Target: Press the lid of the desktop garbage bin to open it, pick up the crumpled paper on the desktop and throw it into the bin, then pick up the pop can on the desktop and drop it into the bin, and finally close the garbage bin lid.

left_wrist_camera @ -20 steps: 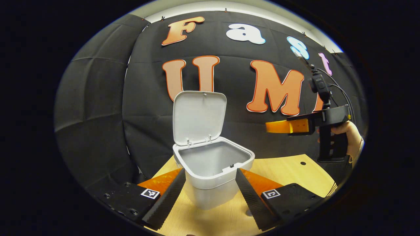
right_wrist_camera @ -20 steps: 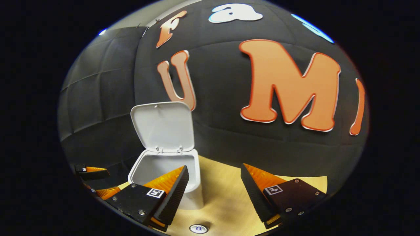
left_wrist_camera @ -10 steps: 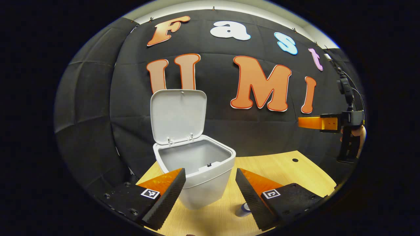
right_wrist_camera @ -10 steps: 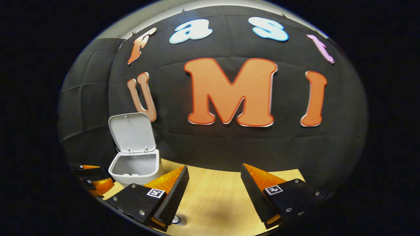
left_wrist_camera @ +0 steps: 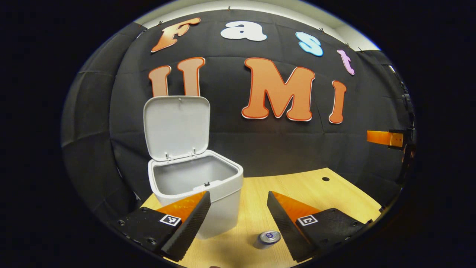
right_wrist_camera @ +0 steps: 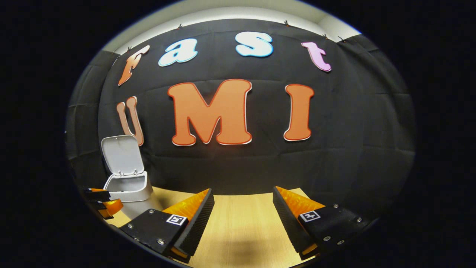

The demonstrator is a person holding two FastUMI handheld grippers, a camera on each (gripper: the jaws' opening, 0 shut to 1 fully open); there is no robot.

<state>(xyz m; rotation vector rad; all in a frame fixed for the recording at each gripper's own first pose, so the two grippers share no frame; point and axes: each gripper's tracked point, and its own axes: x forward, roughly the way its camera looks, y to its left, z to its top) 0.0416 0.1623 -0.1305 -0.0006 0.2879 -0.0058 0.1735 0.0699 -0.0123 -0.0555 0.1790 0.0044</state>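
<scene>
Both cameras are swinging rightward compared with a second ago, so the white plastic desktop garbage bin (left_wrist_camera: 195,193) is sliding toward the left in each view and the right gripper (right_wrist_camera: 241,219) is drawing well away from it. In the left gripper view, the small silver aluminium pop can (left_wrist_camera: 268,238) is standing upright on the pale wooden desktop (left_wrist_camera: 327,193), just beside the right-hand finger of the left gripper (left_wrist_camera: 238,223). Both grippers are spread wide and carrying nothing. The bin's hinged lid (left_wrist_camera: 176,126) is standing upright and open; the crumpled paper is presumably already inside. The can is probably light, thin-walled, smooth and easily dented, so pinching gently across its round side around mid-height looks safest. Its top is showing a purple patch, but any writing is too small to read.
</scene>
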